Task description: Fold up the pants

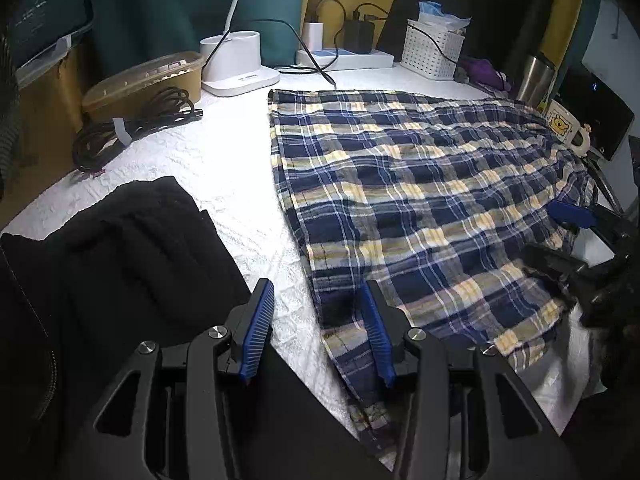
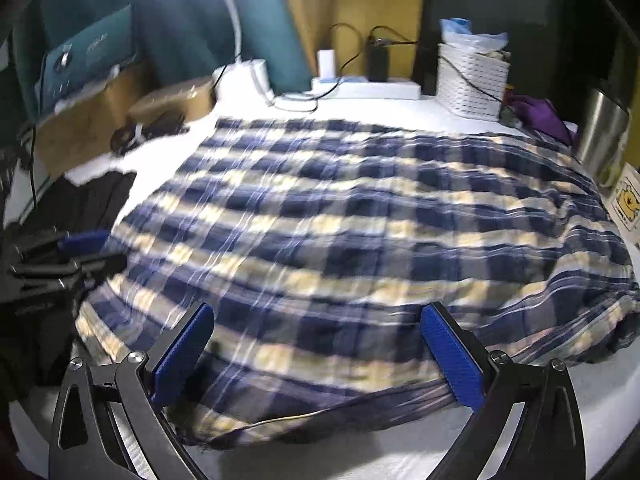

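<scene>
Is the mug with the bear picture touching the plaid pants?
Touching. In the left wrist view the plaid pants run up against the base of the mug, with no white table cover showing between them.

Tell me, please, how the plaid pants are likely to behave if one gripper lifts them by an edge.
The plaid pants look thin and wrinkled, so they would probably drape limply rather than hold shape. They seem light, and one edge already hangs over the white table cover. Lifted at one point, they would likely sag and bunch, perhaps dragging across the cover.

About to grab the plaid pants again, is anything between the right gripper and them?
Nothing visible. The right gripper is open right over the plaid pants' near edge, with only cloth between its fingers. The mug stands off to the side.
</scene>
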A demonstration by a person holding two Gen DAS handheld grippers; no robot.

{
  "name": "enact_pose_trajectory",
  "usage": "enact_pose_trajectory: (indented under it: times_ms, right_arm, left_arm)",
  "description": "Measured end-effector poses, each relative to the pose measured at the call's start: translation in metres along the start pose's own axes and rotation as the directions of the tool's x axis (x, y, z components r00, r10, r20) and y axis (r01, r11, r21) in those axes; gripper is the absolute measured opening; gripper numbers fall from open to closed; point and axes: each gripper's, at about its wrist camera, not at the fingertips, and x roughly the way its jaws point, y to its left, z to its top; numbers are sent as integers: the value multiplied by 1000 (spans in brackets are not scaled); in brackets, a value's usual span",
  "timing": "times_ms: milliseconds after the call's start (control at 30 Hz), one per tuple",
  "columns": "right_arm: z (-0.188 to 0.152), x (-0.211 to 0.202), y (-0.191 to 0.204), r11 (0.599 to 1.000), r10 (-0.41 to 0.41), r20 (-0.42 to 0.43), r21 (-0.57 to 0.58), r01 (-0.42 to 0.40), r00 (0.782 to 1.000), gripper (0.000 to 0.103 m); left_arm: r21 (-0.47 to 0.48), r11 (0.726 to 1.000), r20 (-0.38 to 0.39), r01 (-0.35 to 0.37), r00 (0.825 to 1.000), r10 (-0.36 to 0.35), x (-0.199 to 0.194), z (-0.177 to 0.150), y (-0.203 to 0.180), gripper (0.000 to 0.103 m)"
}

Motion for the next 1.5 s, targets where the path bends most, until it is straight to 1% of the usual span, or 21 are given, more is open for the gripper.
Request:
enact_pose_trajectory:
  times_ms: [33, 133, 200, 333, 400, 467, 567, 633, 733, 867, 1033, 1133, 1233, 1333, 1400, 1500]
  right_arm:
    - [-2, 1, 3, 999, -26, 0, -22, 26, 1000, 103]
    - [-9, 1, 10, 997, -54, -18, -64, 53, 998, 103]
    - [-12, 1, 12, 993, -62, -31, -99, 59, 998, 103]
    - [-18, -5, 8, 989, -43, -29, -144, 39, 999, 103]
    - [-22, -9, 0, 988, -65, -23, -142, 61, 998, 103]
    - [-26, -16, -8, 991, -56, -21, -122, 53, 998, 103]
    - [-30, -29, -23, 996, -44, -12, -77, 43, 999, 103]
    - [-31, -39, -37, 1000, -12, -4, -29, 12, 1000, 103]
    - [-34, -54, -65, 999, -32, 24, 34, 31, 999, 103]
    - [-38, -66, -105, 992, -54, 46, 117, 49, 997, 103]
    - [-46, -63, -155, 976, -92, 25, 199, 85, 995, 103]
    - [-52, -58, -179, 969, -110, 16, 223, 104, 994, 103]
    - [-56, -54, -195, 960, -89, 11, 267, 83, 996, 103]
    - [-59, -45, -210, 944, -30, -4, 330, 29, 1000, 103]
    - [-57, -41, -212, 941, -2, -10, 337, 5, 1000, 103]
    - [-54, -40, -216, 938, 15, 1, 347, -14, 1000, 103]
  left_arm:
    - [12, 1000, 1, -10, 1000, 10, 0, -1, -2, 45]
    - [19, 999, 3, -25, 1000, 25, 0, -3, -4, 45]
    - [20, 999, 4, -29, 1000, 29, 0, -3, -3, 45]
    - [22, 999, 6, -44, 999, 44, -3, -5, -4, 45]
    - [16, 999, 3, -51, 999, 51, -6, -7, -5, 45]
    - [-26, 999, 15, -37, 999, 37, -17, -7, -7, 45]
    - [-84, 996, 67, 18, 998, -12, -33, -6, -12, 45]
    - [-101, 995, 95, 14, 995, -4, -41, -4, -18, 45]
    - [-95, 995, 120, 16, 993, -5, -50, 2, -29, 45]
    - [-57, 998, 109, 18, 994, -12, -49, 9, -52, 45]
    - [-36, 999, 72, 35, 997, -32, -38, 12, -77, 45]
    - [-21, 999, 63, 33, 998, -31, -32, 19, -88, 45]
    - [-19, 1000, 67, 24, 998, -23, -30, 26, -92, 45]
    - [-39, 999, 55, 22, 998, -20, -24, 38, -90, 45]
    - [-39, 999, 57, 22, 998, -20, -22, 46, -90, 45]
    - [-34, 999, 82, -2, 997, 4, -22, 56, -91, 45]
